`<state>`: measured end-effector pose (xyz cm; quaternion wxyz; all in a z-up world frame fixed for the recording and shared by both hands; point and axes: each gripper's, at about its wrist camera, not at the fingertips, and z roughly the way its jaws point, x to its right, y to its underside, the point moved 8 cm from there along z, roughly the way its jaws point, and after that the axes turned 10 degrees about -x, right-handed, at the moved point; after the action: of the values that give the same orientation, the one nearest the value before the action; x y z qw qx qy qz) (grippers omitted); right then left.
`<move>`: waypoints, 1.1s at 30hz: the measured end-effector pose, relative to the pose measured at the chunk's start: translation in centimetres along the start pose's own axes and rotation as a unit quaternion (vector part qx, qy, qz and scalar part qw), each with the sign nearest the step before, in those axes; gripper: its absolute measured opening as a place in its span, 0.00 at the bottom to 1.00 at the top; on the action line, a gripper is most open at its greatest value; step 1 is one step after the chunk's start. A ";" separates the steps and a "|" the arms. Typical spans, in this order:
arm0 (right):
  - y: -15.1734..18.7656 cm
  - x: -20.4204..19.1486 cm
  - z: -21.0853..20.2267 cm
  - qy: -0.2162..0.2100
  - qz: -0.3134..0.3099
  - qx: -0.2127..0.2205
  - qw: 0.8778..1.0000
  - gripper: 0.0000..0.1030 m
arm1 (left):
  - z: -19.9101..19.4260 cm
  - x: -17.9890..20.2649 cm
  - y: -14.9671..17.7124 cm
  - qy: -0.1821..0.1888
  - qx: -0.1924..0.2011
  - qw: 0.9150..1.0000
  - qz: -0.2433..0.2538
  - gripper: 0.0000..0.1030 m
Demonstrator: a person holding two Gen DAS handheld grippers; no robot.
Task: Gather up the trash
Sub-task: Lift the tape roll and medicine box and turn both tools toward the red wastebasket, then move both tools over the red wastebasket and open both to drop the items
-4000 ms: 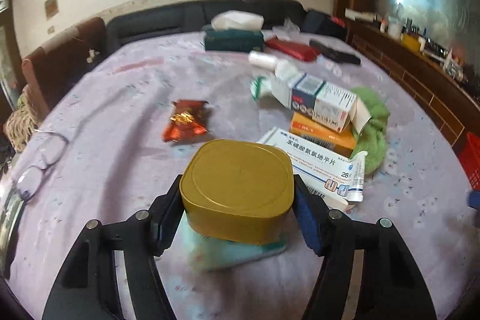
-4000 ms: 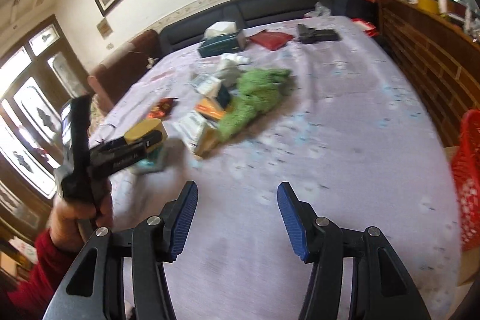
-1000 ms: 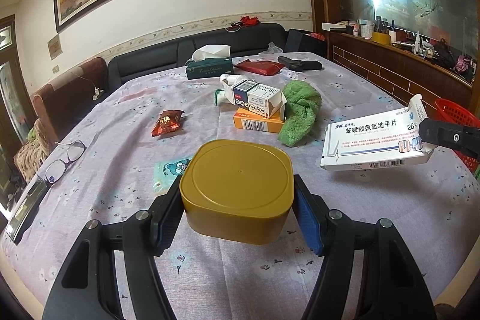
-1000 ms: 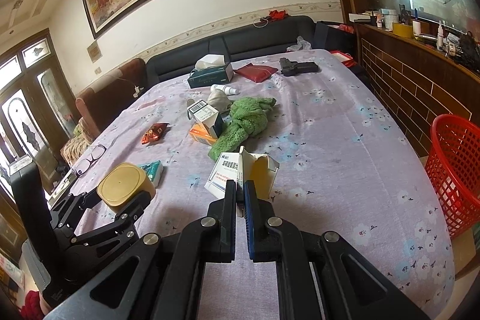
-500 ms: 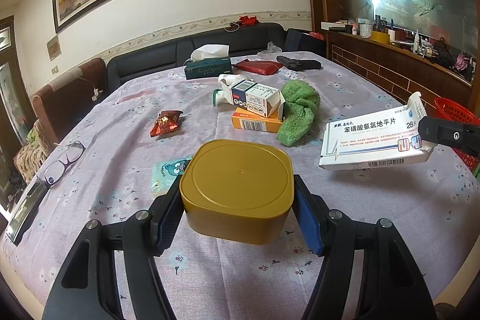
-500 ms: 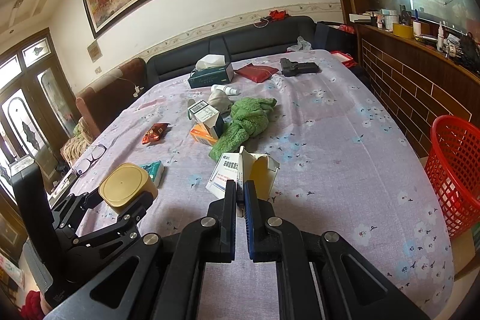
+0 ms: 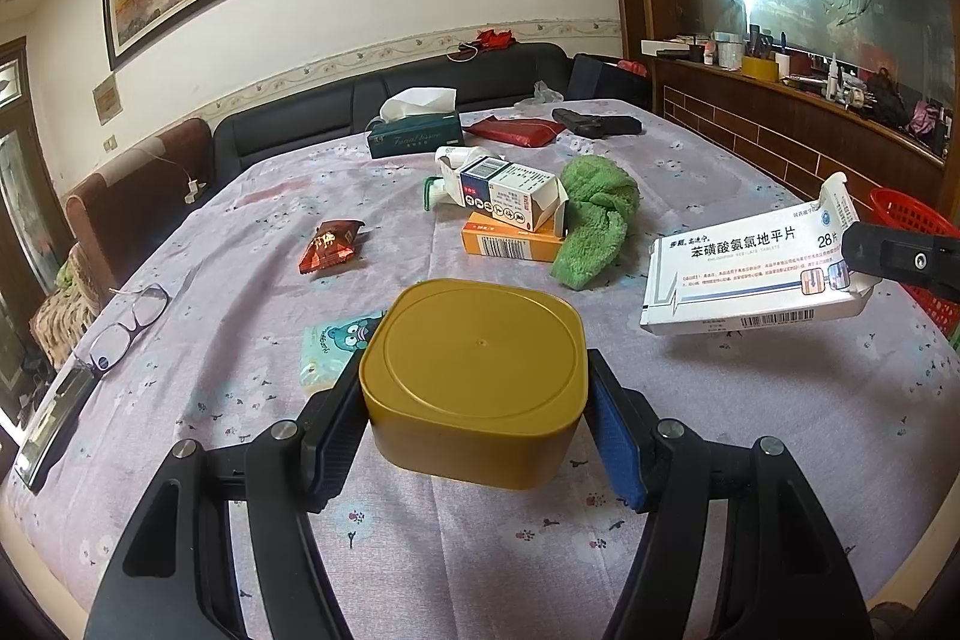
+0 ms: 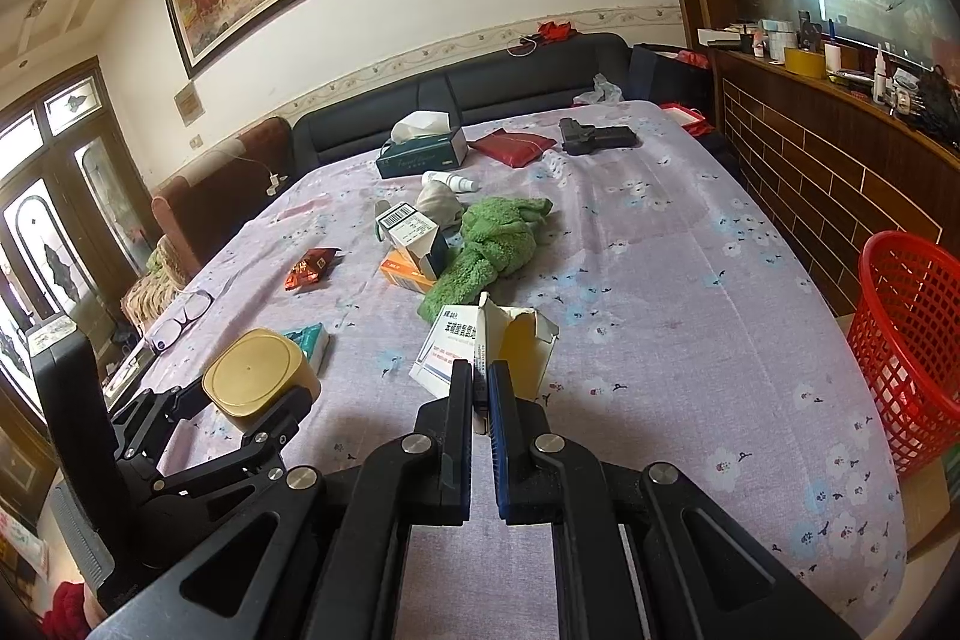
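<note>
My left gripper [image 7: 474, 409] is shut on a yellow plastic tub [image 7: 474, 376], held above the table; the same tub [image 8: 255, 376] shows at the left of the right wrist view. My right gripper [image 8: 480, 388] is shut on a white medicine box [image 8: 474, 340] with an open flap, lifted off the cloth. That medicine box [image 7: 750, 280] hangs at the right of the left wrist view. A red snack wrapper [image 7: 329, 246], two stacked medicine boxes [image 7: 510, 208] and a green cloth [image 7: 594, 226] lie mid-table. A red mesh basket [image 8: 906, 340] stands beside the table's right edge.
A tissue pack with a bear print [image 7: 336, 346] lies under the tub. Glasses [image 7: 129, 325] and a phone [image 7: 54, 418] lie at the left edge. A tissue box [image 7: 414, 130], red pouch [image 7: 516, 130] and black object [image 7: 594, 122] sit at the far end. A brick counter [image 8: 840, 160] runs along the right.
Compared with several seconds ago, the right gripper has shut on the white box and lifted it; both grippers have pulled back and risen. Over the last second nothing has visibly moved.
</note>
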<state>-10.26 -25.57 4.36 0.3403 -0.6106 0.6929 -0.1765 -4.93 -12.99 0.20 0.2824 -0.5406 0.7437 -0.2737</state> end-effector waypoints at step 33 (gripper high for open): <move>-0.9 7.1 -4.6 0.024 0.066 0.051 0.996 0.06 | 0.3 5.4 -2.1 0.043 -0.009 0.998 0.046 0.65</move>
<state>-12.94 -33.37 6.39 0.3648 -0.5410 0.7299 -0.2038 -4.72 -18.70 0.77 0.2577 -0.4959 0.7818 -0.2765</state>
